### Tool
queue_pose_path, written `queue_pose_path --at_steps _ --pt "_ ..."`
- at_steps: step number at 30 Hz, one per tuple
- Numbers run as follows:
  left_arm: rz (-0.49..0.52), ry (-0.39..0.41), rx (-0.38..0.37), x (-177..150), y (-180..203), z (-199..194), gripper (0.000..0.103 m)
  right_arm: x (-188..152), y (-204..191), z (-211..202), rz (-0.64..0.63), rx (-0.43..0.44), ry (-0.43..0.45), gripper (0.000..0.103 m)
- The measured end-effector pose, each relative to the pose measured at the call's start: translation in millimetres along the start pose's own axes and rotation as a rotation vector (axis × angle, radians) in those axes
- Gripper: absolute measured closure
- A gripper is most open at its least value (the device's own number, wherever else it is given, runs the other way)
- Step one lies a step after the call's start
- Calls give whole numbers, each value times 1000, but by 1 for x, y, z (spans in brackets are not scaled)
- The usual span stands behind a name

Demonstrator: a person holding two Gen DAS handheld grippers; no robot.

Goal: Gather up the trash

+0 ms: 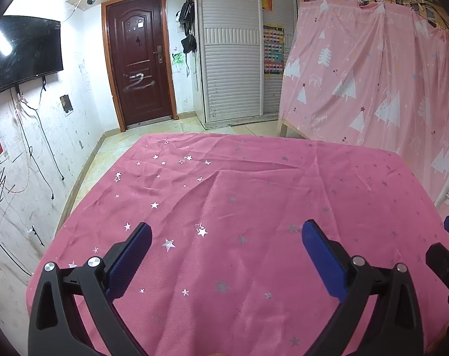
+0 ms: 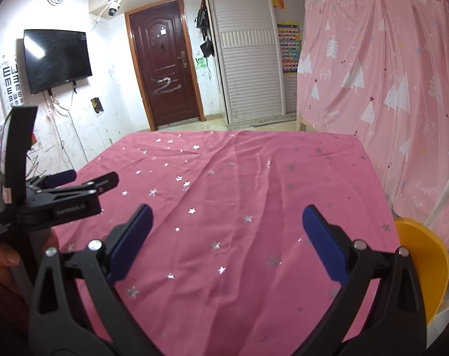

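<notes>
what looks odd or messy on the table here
Nothing spilled or damaged. The pink star-printed tablecloth is creased, with no trash visible on it. Both the left gripper and right gripper are open and empty.

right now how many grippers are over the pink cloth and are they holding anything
2. The left gripper hangs open over the near left of the cloth; the right gripper hangs open beside it. Both are empty. No trash shows on the cloth, though the nearest edge is hidden.
</notes>
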State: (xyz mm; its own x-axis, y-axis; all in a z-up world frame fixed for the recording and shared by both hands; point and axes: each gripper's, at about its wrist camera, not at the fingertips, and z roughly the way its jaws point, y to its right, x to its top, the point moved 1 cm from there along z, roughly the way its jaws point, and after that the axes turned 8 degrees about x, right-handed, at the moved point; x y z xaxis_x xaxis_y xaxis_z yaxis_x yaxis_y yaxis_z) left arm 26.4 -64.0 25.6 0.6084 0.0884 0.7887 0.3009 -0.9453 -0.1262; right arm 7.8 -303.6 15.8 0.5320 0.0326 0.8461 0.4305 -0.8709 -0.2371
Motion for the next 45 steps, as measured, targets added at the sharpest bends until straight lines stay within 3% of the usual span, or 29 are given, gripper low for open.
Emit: queue_pose_path --at_steps 45 --pt "2 -13 -4 -1 -5 3 9 0 -1 0 -1 2 -6 6"
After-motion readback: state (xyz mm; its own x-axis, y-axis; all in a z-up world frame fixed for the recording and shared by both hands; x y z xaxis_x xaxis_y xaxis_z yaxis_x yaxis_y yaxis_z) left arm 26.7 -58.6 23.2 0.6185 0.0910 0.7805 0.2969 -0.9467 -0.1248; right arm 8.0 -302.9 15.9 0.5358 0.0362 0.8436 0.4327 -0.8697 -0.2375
